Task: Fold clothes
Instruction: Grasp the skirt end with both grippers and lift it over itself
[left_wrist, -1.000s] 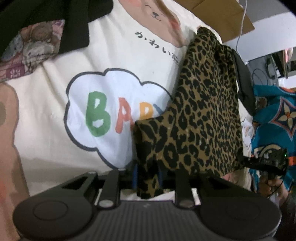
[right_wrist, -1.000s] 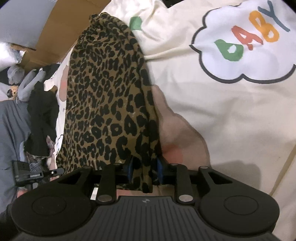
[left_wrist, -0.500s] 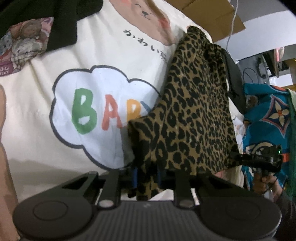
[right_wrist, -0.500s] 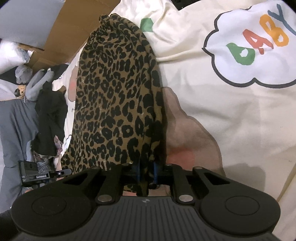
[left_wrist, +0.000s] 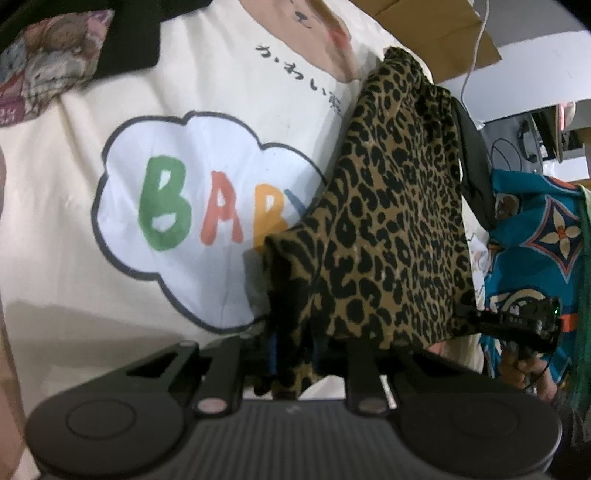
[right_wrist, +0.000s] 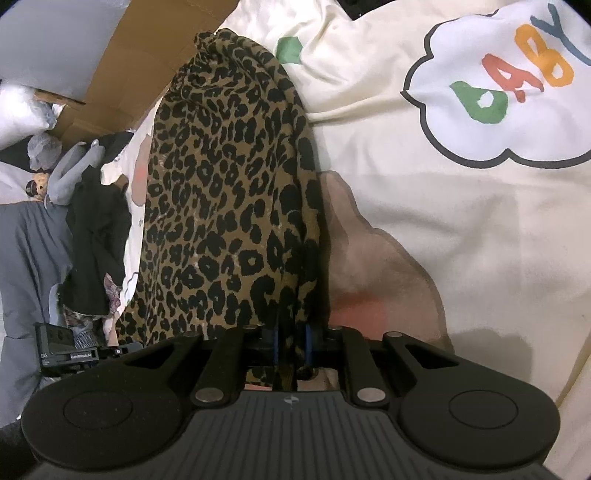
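Left gripper is clamped on a bunched corner of the thin leopard-print fabric garment. The cloth hangs slack between both tools, above the cream printed bedsheet with a "BABY" cloud. The far end is gathered near the brown cardboard sheet. Right gripper is pinched tight on the opposite near corner. The garment looks light, soft and floppy, with no stiffness, and probably slips if pinched shallow. Best hold: corners or hem edge, several layers deep.
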